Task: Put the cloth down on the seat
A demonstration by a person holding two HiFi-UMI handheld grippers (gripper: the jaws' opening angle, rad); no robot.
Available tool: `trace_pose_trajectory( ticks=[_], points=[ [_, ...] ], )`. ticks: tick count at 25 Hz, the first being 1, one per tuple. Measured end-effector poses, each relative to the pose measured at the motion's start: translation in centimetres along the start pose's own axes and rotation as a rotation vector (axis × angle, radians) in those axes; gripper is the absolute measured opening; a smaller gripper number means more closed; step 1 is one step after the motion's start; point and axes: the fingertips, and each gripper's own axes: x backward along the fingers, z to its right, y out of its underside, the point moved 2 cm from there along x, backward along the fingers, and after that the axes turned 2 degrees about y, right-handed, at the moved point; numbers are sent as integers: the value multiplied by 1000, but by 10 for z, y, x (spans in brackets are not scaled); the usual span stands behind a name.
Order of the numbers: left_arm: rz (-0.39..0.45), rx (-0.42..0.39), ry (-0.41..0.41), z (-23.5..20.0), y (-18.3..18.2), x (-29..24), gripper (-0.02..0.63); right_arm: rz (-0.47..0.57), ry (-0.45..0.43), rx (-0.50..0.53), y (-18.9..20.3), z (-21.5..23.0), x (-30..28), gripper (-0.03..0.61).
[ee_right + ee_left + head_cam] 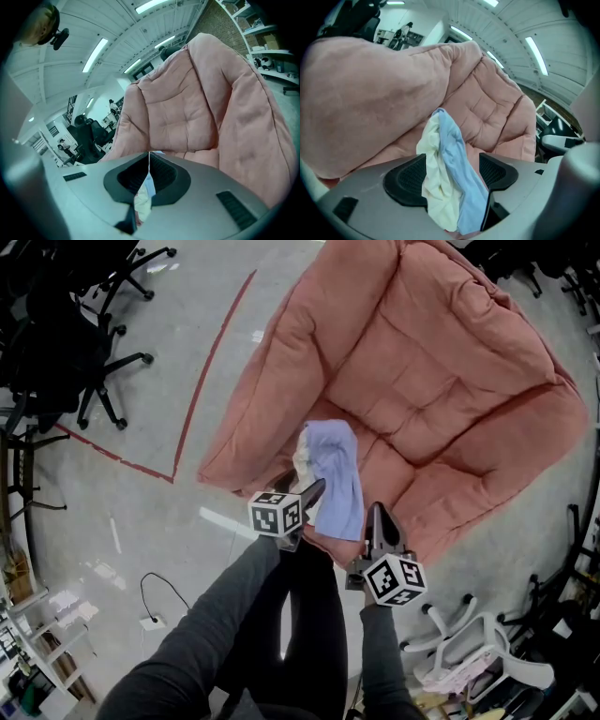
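Observation:
The cloth (pixel 336 476), pale blue with a cream side, is bunched over the front edge of the big pink cushioned seat (pixel 441 371). My left gripper (pixel 316 490) comes at it from the near left. In the left gripper view the cloth (pixel 449 176) fills the gap between the two black pads (pixel 404 180), so the jaws are shut on a thick bundle. My right gripper (pixel 375 515) is at the cloth's right edge. Its jaws meet at the tips, with a thin fold of cloth (pixel 143 199) pinched behind them. The seat (pixel 187 112) rises ahead.
Black office chairs (pixel 66 343) stand at the far left on the grey floor, inside red tape lines (pixel 202 381). A white chair base (pixel 478 652) and clutter lie at the near right. A cable and socket (pixel 155 615) lie on the floor at the near left.

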Motion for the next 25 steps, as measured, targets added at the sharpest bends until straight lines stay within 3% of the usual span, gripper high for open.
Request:
trace_pose_trajectory(
  ticks=[4,10,15,25],
  points=[
    [58,-111,38,27,-19,11,332,3,-11,8,-1,-2,-8,12],
    [205,-297,61,68,-64,53,141,21,-27,16,-6,-21,-16,12],
    [265,-333,110,101,-88,87,41,37,-36,12,-21,-40,-7,12],
    [280,-461,239,178,-123,119,15,84,-33,54,-76,-64,29,12]
  ],
)
